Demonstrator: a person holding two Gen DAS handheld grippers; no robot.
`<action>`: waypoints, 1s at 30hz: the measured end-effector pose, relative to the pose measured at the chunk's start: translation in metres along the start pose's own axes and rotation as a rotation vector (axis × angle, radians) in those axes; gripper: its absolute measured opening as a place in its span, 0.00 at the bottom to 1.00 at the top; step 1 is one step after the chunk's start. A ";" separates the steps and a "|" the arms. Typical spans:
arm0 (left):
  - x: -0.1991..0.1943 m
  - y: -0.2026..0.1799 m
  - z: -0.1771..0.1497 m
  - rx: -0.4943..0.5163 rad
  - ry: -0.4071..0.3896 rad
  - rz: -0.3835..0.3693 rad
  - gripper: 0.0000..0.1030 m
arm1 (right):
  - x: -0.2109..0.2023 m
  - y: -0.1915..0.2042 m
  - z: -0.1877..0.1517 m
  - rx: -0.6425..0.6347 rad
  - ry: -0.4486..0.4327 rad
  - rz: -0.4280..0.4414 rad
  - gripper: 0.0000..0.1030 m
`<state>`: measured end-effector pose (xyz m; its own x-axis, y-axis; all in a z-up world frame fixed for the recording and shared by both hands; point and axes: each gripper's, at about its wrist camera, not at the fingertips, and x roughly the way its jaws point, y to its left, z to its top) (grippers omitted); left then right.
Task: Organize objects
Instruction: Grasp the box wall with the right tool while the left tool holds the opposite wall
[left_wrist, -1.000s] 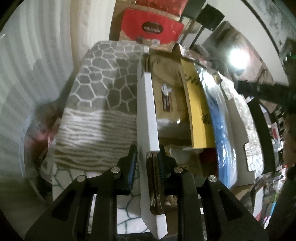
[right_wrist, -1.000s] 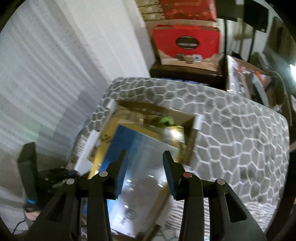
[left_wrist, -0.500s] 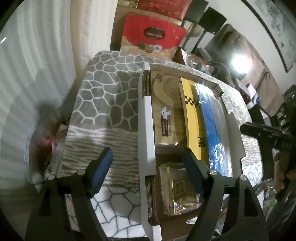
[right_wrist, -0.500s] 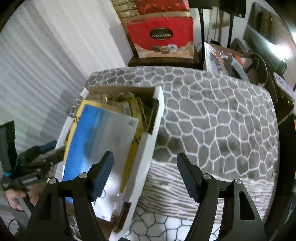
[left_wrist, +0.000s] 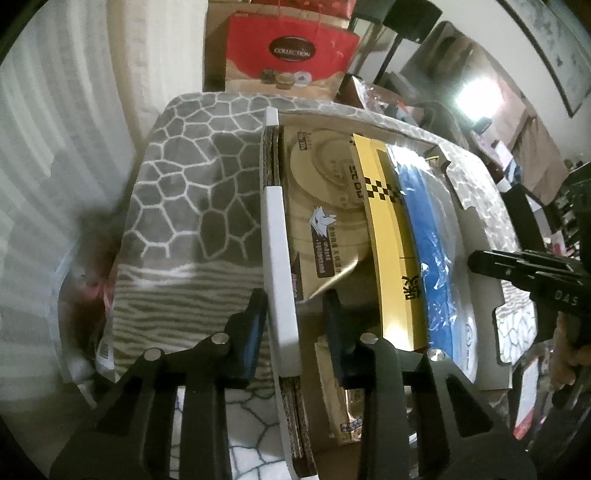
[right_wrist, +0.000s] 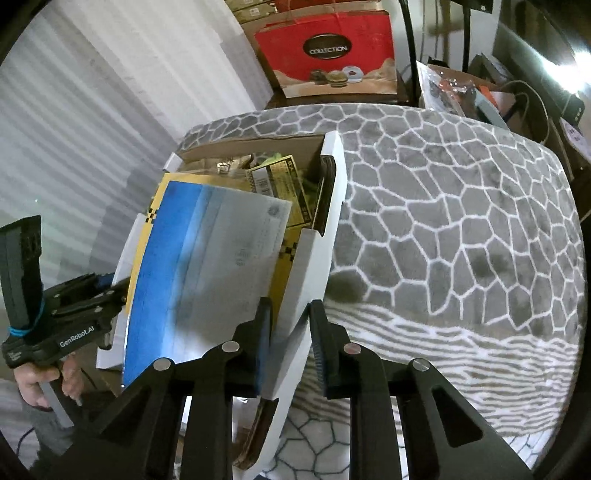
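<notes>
A white cardboard box (left_wrist: 275, 229) lies on a grey honeycomb blanket (left_wrist: 184, 177). It holds a gold carton (left_wrist: 325, 206), a yellow carton (left_wrist: 388, 236) and a blue packet (left_wrist: 432, 251). My left gripper (left_wrist: 293, 325) straddles the box's left wall. Its jaws are closing; the left pad is at the wall and a gap shows at the right pad. In the right wrist view my right gripper (right_wrist: 290, 332) is closing on the box's right wall (right_wrist: 314, 258), with both pads against it. The blue packet (right_wrist: 207, 258) lies on top of the contents.
A red "Collection" bag (right_wrist: 328, 51) stands behind the blanket (right_wrist: 461, 221). A white ribbed curtain (left_wrist: 55, 129) hangs at the left. Clutter and a bright lamp (left_wrist: 476, 99) lie at the right. A hand (right_wrist: 40, 380) shows at the lower left.
The left gripper let go of the left wall, opened wide, then closed in around it again. The right gripper moved from over the blue packet to the right wall and closed on it.
</notes>
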<state>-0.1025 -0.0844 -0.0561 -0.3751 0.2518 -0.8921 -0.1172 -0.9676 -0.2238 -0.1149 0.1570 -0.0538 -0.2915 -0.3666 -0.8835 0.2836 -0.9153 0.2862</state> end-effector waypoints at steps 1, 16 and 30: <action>-0.001 0.001 0.000 -0.016 0.000 -0.004 0.26 | 0.000 0.000 0.000 0.000 0.000 0.000 0.19; -0.005 -0.058 -0.010 -0.024 -0.010 -0.093 0.32 | -0.010 -0.038 0.047 -0.045 0.001 -0.102 0.12; -0.025 -0.074 -0.012 0.083 -0.070 -0.008 0.65 | -0.051 -0.070 0.041 0.007 -0.126 -0.162 0.47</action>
<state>-0.0732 -0.0193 -0.0215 -0.4371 0.2627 -0.8602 -0.1948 -0.9613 -0.1946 -0.1569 0.2329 -0.0134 -0.4450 -0.2323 -0.8649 0.2175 -0.9649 0.1472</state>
